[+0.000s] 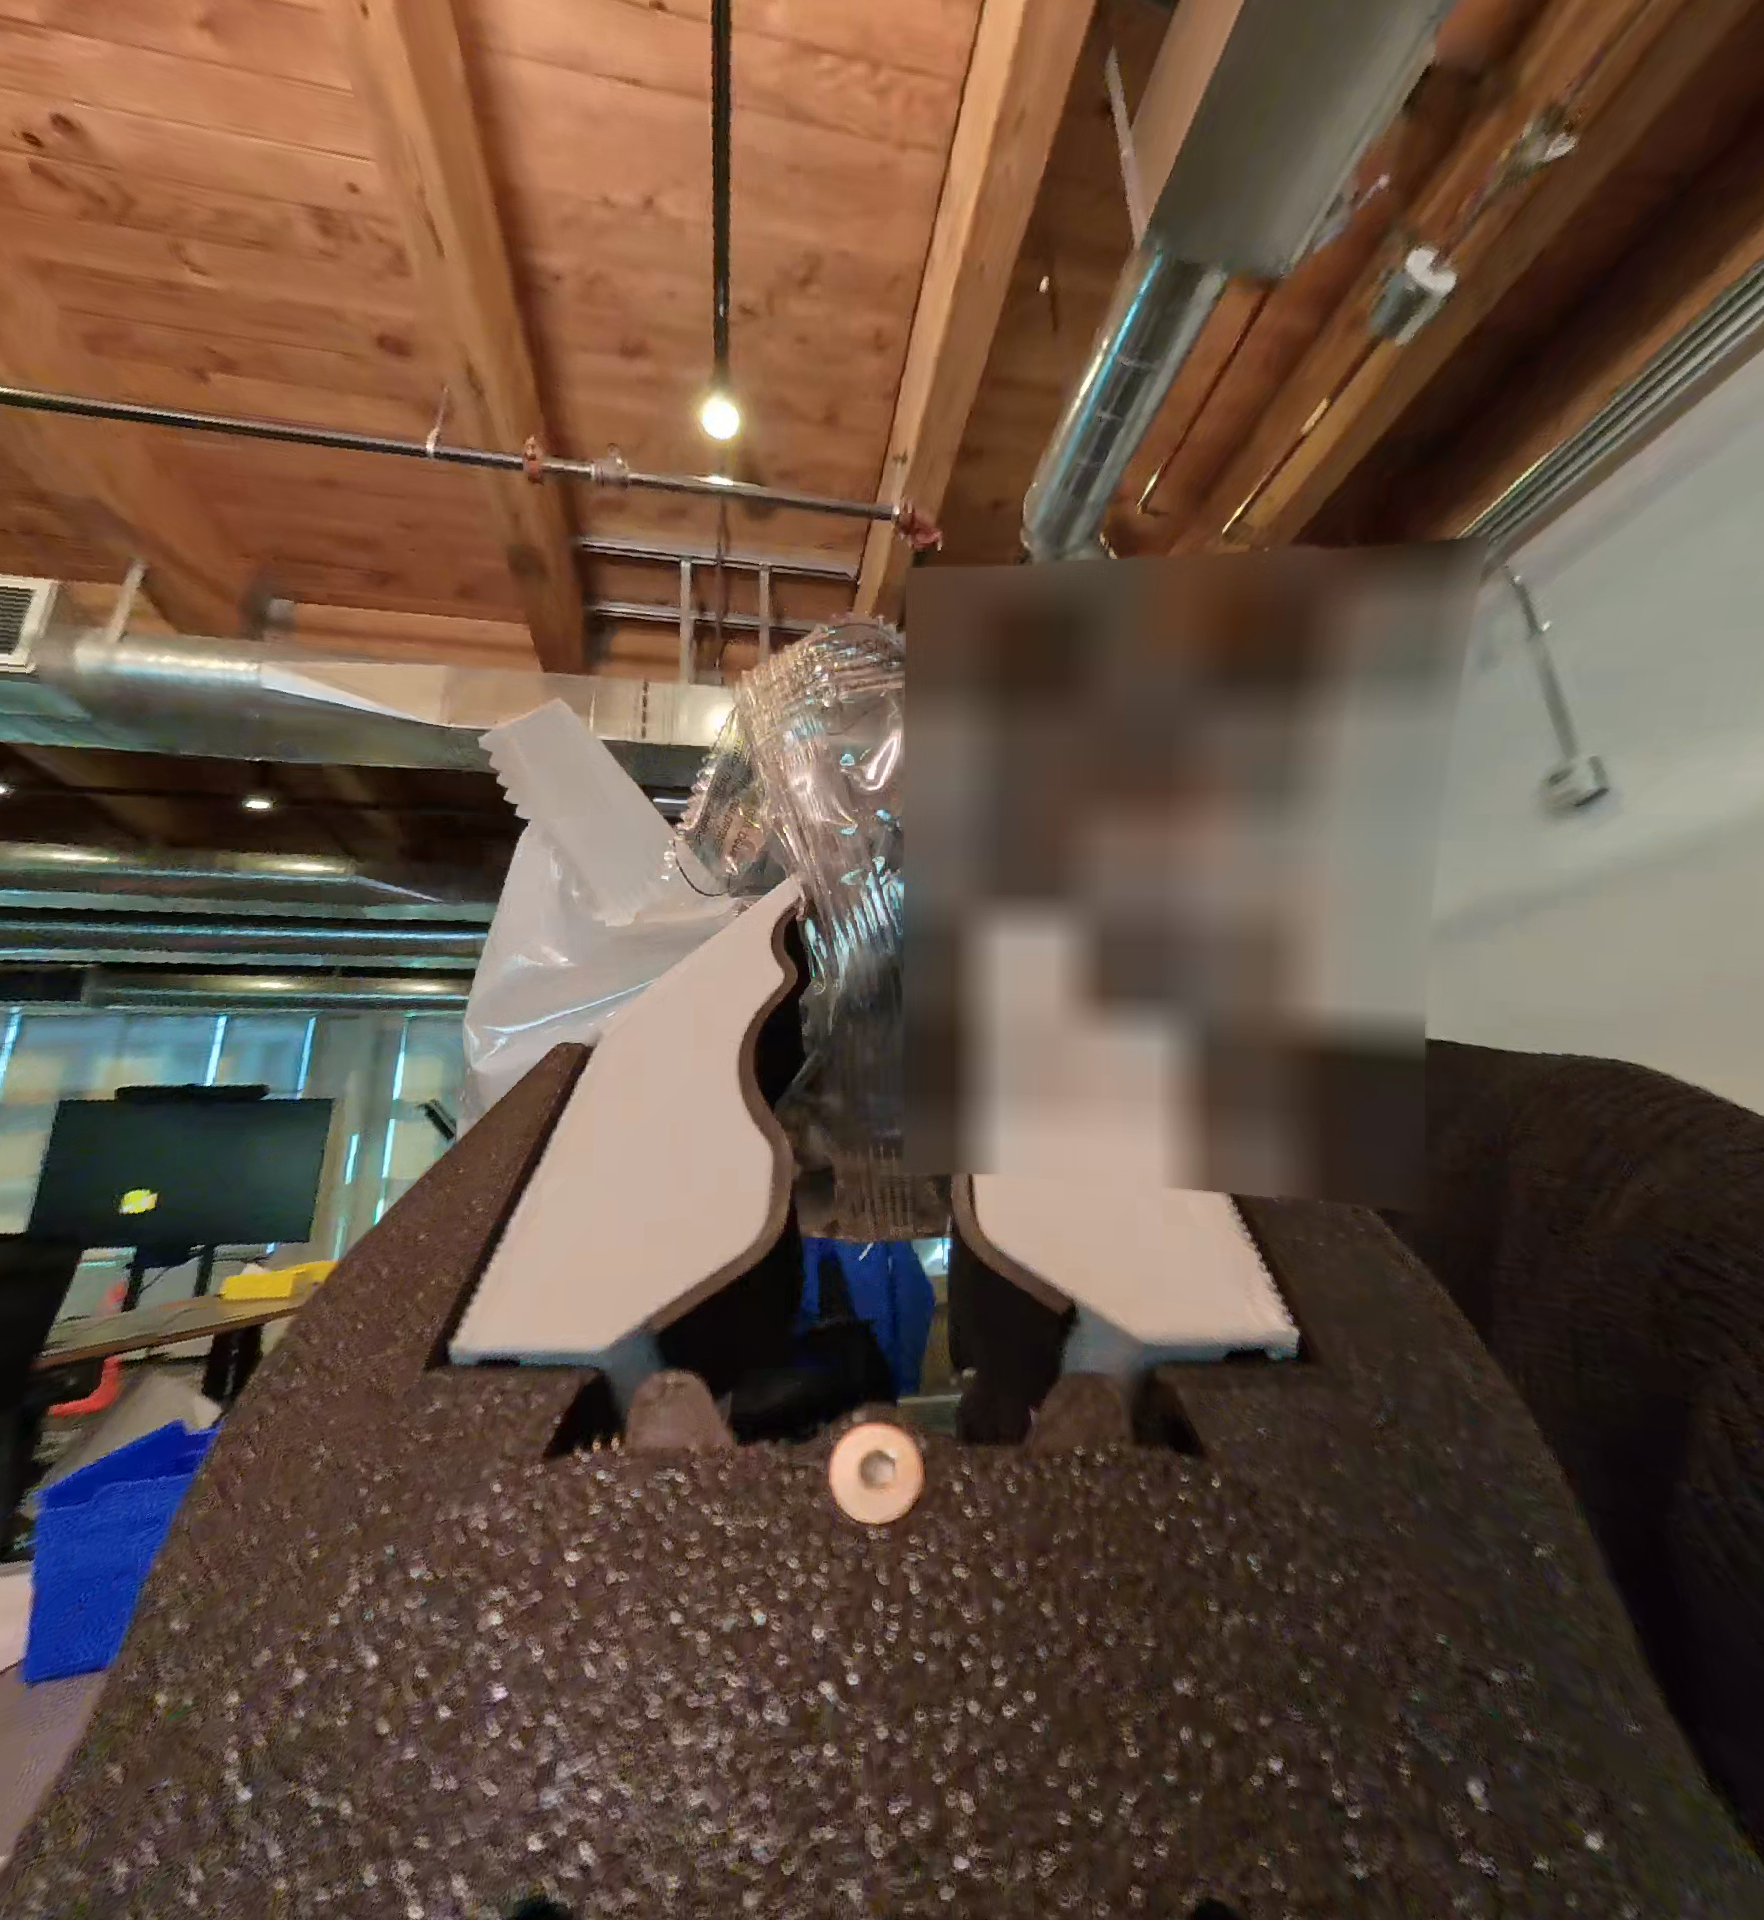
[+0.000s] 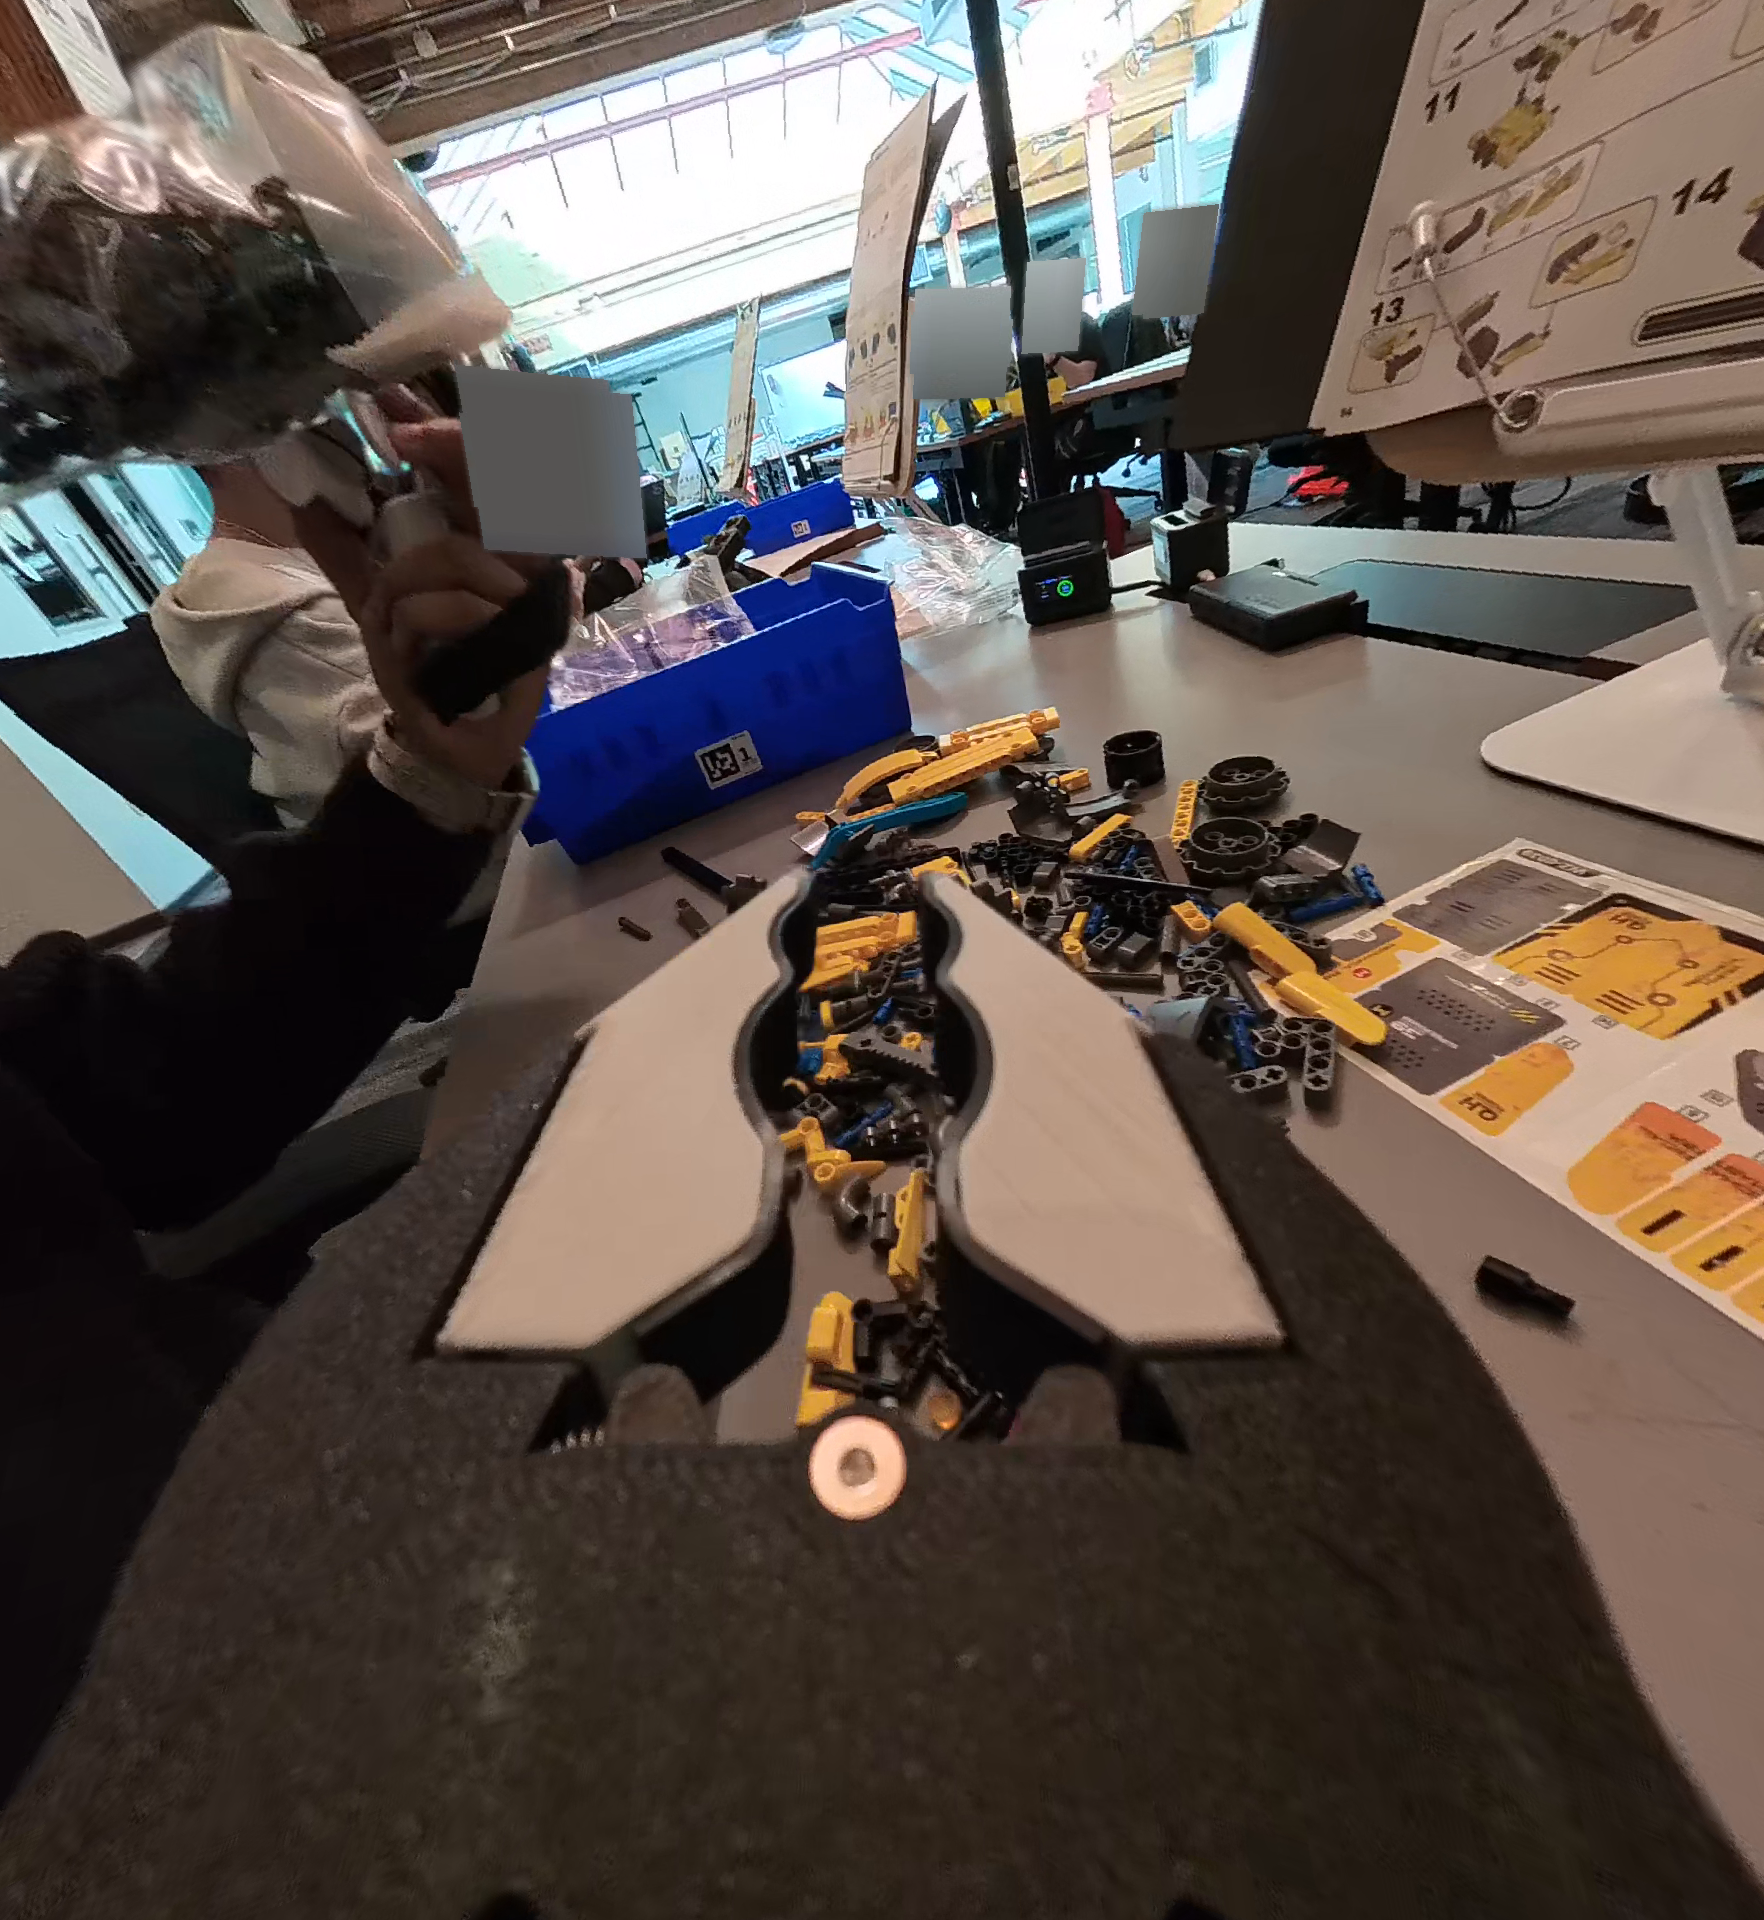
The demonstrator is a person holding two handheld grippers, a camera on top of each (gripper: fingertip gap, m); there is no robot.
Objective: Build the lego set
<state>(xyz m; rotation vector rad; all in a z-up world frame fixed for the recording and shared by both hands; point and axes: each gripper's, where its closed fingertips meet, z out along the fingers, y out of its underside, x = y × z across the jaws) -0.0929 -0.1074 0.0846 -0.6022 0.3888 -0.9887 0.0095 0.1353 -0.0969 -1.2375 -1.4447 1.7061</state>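
My left gripper (image 1: 857, 914) points up at the wooden ceiling and is shut on a crinkled clear plastic bag (image 1: 826, 769). Its left finger (image 1: 670, 1122) shows; the right fingertip is hidden behind a blurred patch. In the right wrist view the left gripper (image 2: 410, 343) is raised at upper left in a person's hand (image 2: 442, 623), and the bag (image 2: 130, 291) holds dark small pieces. My right gripper (image 2: 864, 883) hovers empty over a pile of yellow, black and blue building pieces (image 2: 1065, 904) on the grey table (image 2: 1221, 675). Its jaws stand only a little apart.
A blue bin (image 2: 732, 707) with clear bags stands behind the pile. A sticker sheet (image 2: 1584, 1039) lies at the right, and a loose black pin (image 2: 1522, 1283) nearer. An instruction booklet (image 2: 1584, 208) sits on a white stand (image 2: 1636, 769). A dark sleeve (image 2: 182, 1039) fills the left. Tip to tip, the grippers are about 30 cm apart.
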